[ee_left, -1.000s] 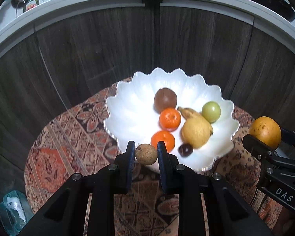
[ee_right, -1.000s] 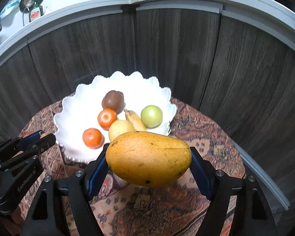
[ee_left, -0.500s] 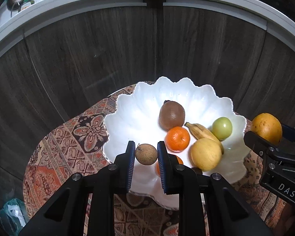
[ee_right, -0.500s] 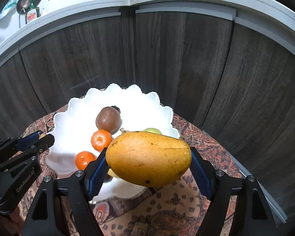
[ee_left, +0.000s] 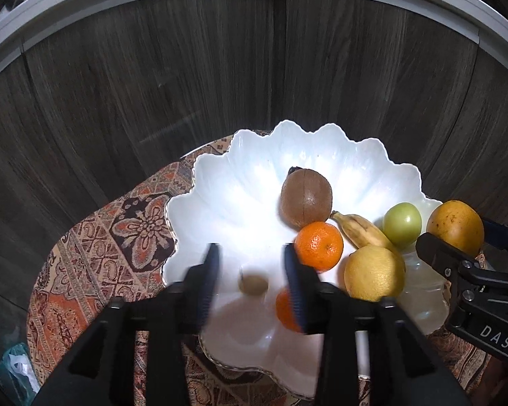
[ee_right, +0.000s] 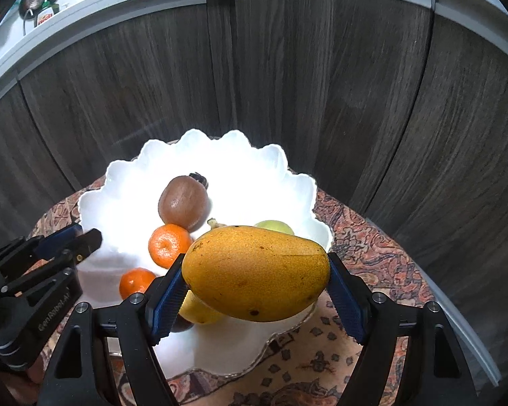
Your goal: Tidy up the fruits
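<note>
Left tongs [ee_left: 252, 270] just opening, right tongs [ee_right: 254, 291] clamped

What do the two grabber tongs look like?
Both are black, built of angular bars with silver screws and two fingers lined with ribbed blue pads. The left tongs have "GenRobot.AI" printed on the side; the right tongs have "DAS". No cables or sleeves show.

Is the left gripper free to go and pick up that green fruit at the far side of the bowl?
Probably yes. The left gripper stands open, having just let go of the small brown fruit, which lies blurred between its jaws. The green fruit shows uncovered, though the banana and yellow fruit crowd it.
</note>
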Demonstrator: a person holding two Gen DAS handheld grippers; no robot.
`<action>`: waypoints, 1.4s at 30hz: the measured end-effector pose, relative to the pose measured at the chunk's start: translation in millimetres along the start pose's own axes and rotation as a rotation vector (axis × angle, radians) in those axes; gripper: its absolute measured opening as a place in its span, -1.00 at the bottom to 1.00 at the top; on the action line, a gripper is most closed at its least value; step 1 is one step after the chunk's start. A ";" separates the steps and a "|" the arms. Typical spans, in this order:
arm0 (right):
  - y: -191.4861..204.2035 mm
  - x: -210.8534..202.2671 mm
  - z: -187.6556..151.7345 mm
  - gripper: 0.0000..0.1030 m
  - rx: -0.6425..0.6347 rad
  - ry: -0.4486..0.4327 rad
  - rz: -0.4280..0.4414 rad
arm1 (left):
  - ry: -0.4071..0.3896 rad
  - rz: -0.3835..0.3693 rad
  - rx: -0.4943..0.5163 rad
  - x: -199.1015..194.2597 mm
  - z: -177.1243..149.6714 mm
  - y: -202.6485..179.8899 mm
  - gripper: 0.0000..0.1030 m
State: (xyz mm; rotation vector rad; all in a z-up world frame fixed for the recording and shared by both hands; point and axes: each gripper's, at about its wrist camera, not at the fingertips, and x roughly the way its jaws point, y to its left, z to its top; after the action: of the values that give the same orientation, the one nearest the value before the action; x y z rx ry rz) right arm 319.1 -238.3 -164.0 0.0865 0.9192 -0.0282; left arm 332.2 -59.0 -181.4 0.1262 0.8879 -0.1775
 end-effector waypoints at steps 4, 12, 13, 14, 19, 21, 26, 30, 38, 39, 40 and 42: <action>0.1 1.1 1.7 0.55 -0.005 0.008 0.014 | -0.009 0.023 -0.003 -3.9 0.4 1.8 0.31; 7.4 -32.3 7.3 0.77 -0.033 -0.084 -0.027 | -0.047 0.071 -0.010 -31.7 1.0 6.2 0.62; 7.9 -37.0 7.6 0.77 -0.033 -0.092 -0.029 | -0.052 0.076 -0.012 -37.0 1.3 7.0 0.63; 8.3 -43.4 7.2 0.77 -0.032 -0.101 -0.031 | -0.057 0.082 -0.016 -44.5 1.3 7.9 0.64; 10.2 -70.1 3.9 0.77 -0.023 -0.128 -0.028 | -0.084 0.127 -0.031 -77.4 -2.6 11.0 0.77; 11.2 -82.3 1.0 0.77 -0.021 -0.133 -0.026 | -0.095 0.135 -0.037 -89.9 -5.7 11.2 0.77; 15.3 -113.6 -10.4 0.82 -0.021 -0.164 -0.024 | -0.110 0.141 -0.046 -123.6 -18.6 11.5 0.78; 16.3 -135.3 -19.3 0.83 -0.022 -0.179 -0.019 | -0.119 0.144 -0.053 -145.4 -30.4 11.5 0.79; 19.3 -173.3 -37.0 0.83 -0.032 -0.209 -0.013 | -0.131 0.144 -0.077 -182.8 -51.1 11.2 0.80; 19.3 -177.5 -39.3 0.83 -0.031 -0.211 -0.014 | -0.133 0.142 -0.080 -187.1 -53.5 11.2 0.81; 19.1 -181.4 -40.9 0.83 -0.030 -0.214 -0.014 | -0.135 0.141 -0.080 -191.3 -56.1 11.3 0.82; 19.4 -189.5 -45.2 0.83 -0.029 -0.222 -0.016 | -0.137 0.148 -0.082 -198.7 -61.2 11.4 0.83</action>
State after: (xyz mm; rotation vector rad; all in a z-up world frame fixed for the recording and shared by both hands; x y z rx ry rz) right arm 169.5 -217.4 -39.4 0.0480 0.6980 -0.0381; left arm 165.3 -16.5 -64.4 0.1018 0.7448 -0.0118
